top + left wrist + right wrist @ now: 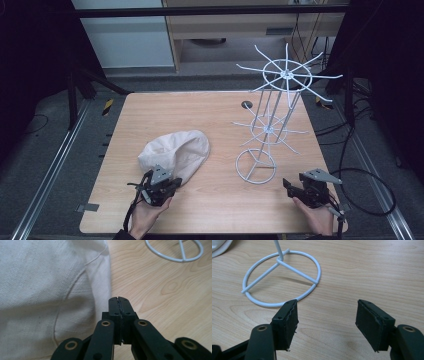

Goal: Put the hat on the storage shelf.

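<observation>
step: my left gripper clenched empty beside cloth bag | right gripper released | next: reopen left, pinch bag's edge

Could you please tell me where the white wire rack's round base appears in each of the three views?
High view: the round base sits right of centre on the table, right of the white cloth bag.
Left gripper view: an arc of it at the top right edge.
Right gripper view: upper left, just beyond the open jaws.
Shared landmark: the cloth bag, in all three.
</observation>
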A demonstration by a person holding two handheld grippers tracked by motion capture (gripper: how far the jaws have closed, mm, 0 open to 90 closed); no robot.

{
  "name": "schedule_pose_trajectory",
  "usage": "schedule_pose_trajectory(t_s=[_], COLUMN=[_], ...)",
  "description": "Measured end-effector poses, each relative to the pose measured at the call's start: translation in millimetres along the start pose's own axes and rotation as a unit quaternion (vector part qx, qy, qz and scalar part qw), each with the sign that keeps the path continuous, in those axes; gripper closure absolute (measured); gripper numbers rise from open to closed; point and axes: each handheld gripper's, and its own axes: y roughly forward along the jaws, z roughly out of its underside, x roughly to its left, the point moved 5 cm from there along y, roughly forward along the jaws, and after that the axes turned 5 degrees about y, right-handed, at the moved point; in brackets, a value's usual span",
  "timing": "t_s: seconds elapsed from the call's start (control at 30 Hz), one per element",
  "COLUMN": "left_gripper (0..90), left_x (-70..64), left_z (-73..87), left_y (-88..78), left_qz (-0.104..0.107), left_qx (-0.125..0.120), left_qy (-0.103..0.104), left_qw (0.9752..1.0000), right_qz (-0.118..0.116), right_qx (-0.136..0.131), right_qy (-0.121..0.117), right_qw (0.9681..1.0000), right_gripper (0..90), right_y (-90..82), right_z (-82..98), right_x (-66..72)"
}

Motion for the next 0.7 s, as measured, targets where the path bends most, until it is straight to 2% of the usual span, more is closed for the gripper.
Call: schedule_pose_trajectory(t_s=[0.1, 0.23, 0.4, 0.7], left_gripper=[89.8, 89.8, 89.8, 89.8], left_x=[5.5, 9.0, 14.3, 37.6], left_z=[3.8, 4.5, 7.3, 18.9], left_y=[3.0, 2.3, -0.2, -18.0], left_qz=[-0.003, -0.004, -0.012, -0.036], left_qx=[0.011, 0.01, 0.017, 0.015], left_qy=[-0.004, -0.011, -0.01, -0.04], left_qw=[0.9999, 0.9999, 0.9997, 0.9984], right_qz=[0.001, 0.0, 0.003, 0.004], right_qx=[-0.001, 0.002, 0.0, 0.001], right_qy=[-0.002, 0.004, -0.005, -0.001], right_qw=[1.0, 1.0, 1.0, 1.0], right_gripper=[34.1, 34.1, 33.9, 33.5], right_y=[0.0, -0.8, -0.3, -1.1], right_z=[0.0, 0.6, 0.3, 1.5], right_x=[-1.3, -0.8, -1.7, -2.9])
